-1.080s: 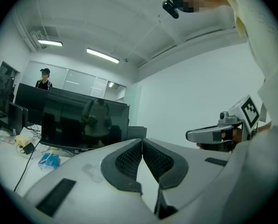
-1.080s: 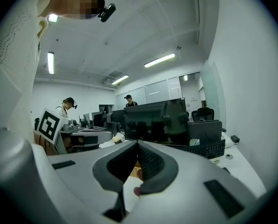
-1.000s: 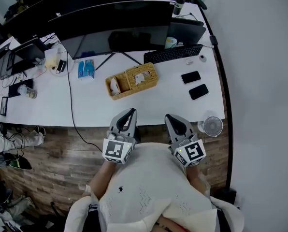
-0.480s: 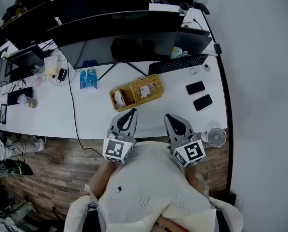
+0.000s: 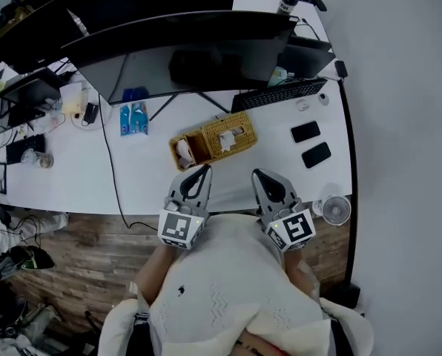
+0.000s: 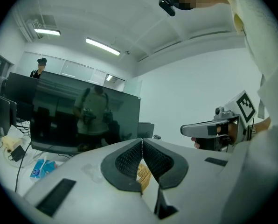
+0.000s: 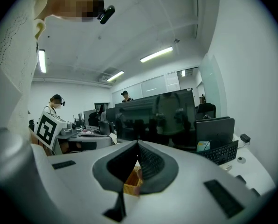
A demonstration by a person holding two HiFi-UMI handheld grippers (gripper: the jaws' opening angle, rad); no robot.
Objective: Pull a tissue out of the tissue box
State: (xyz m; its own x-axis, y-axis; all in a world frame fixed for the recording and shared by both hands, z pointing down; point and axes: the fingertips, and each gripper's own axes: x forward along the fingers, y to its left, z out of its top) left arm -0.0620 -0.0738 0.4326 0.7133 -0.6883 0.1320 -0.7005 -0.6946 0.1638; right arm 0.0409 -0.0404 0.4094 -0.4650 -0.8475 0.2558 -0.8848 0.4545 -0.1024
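A woven wicker tissue box (image 5: pixel 232 133) with a white tissue showing in its slot lies on the white desk (image 5: pixel 147 176), joined to a small wicker basket (image 5: pixel 187 148). My left gripper (image 5: pixel 203 170) hovers over the desk's near edge, just short of the basket, shut and empty. My right gripper (image 5: pixel 258 175) is alongside it, also shut with nothing held. In the left gripper view the touching tips (image 6: pixel 142 140) frame a sliver of the wicker box (image 6: pixel 143 174). The right gripper view shows the wicker box (image 7: pixel 131 181) below its closed tips (image 7: pixel 138 143).
Large monitors (image 5: pixel 184 58) stand behind the box. A keyboard (image 5: pixel 279 93), two phones (image 5: pixel 305 131), a small fan (image 5: pixel 337 208) and blue packets (image 5: pixel 132 117) lie around it. A black cable (image 5: pixel 111 162) runs off the desk's near edge.
Both grippers have advanced toward the desk together. The tissue box and desk edge now sit closer to their tips. Both stayed shut.
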